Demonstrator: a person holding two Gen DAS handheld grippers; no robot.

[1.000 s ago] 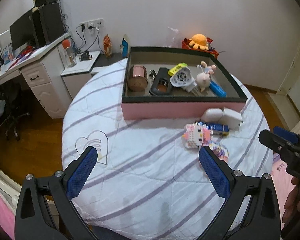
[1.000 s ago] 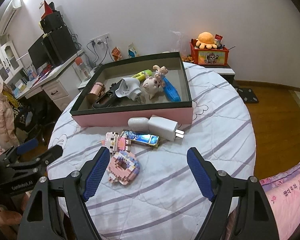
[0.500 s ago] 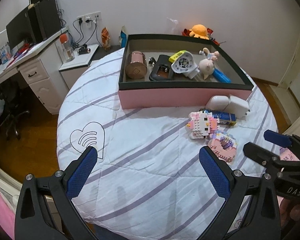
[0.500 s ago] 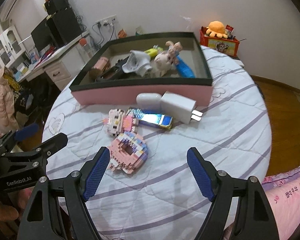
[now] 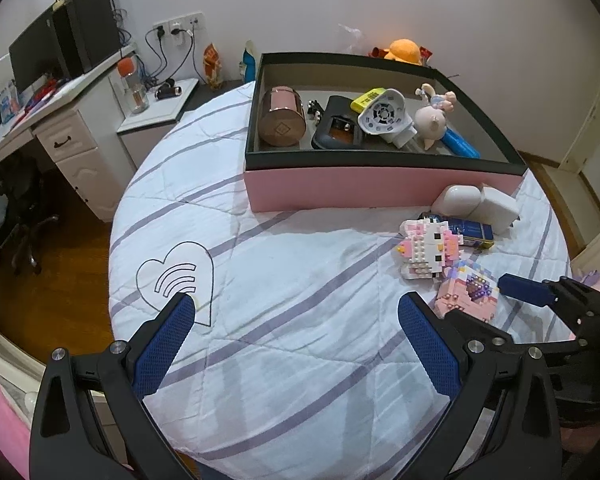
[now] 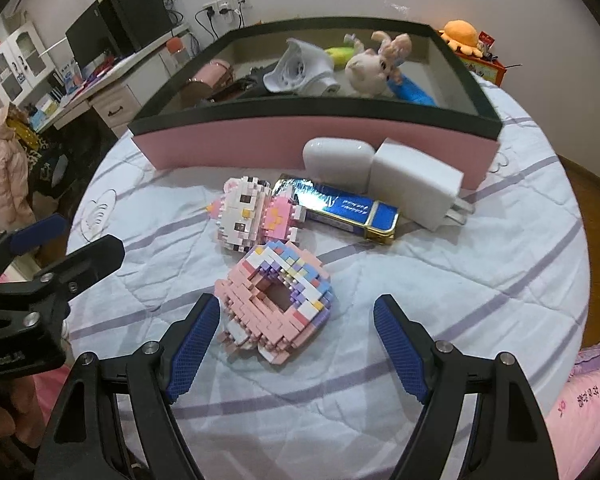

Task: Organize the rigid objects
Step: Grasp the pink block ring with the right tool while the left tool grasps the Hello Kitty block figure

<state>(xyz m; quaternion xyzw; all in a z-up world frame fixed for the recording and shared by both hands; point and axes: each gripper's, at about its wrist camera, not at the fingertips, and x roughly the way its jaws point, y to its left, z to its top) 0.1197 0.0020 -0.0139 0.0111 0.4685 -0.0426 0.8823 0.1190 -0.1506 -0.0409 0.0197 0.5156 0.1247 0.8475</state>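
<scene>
A pink brick-built doughnut (image 6: pixel 278 300) lies on the striped tablecloth, partly between the wide-apart fingers of my open right gripper (image 6: pixel 296 312); no pad touches it. Behind it lie a brick-built cat figure (image 6: pixel 252 214), a blue tin (image 6: pixel 340 208), a white case (image 6: pixel 336 158) and a white charger (image 6: pixel 414 182). The pink box (image 6: pixel 300 146) with a dark rim holds a pink cylinder, a black case, a white fan, a pig figure and a blue item. My left gripper (image 5: pixel 296 322) hangs open over bare cloth. In the left wrist view the doughnut (image 5: pixel 466 296) lies to its right beside the right gripper's fingertip (image 5: pixel 524 292).
The round table (image 5: pixel 300 360) drops off to wooden floor on all sides. A desk (image 5: pixel 60 120) with monitors stands at far left, a low white stand (image 5: pixel 160 108) behind the table. A pink bedcover (image 6: pixel 588 400) lies at the right.
Both grippers have come down and forward toward the table. The right one now frames the brick doughnut, which looks much larger. Jaws stayed wide apart.
</scene>
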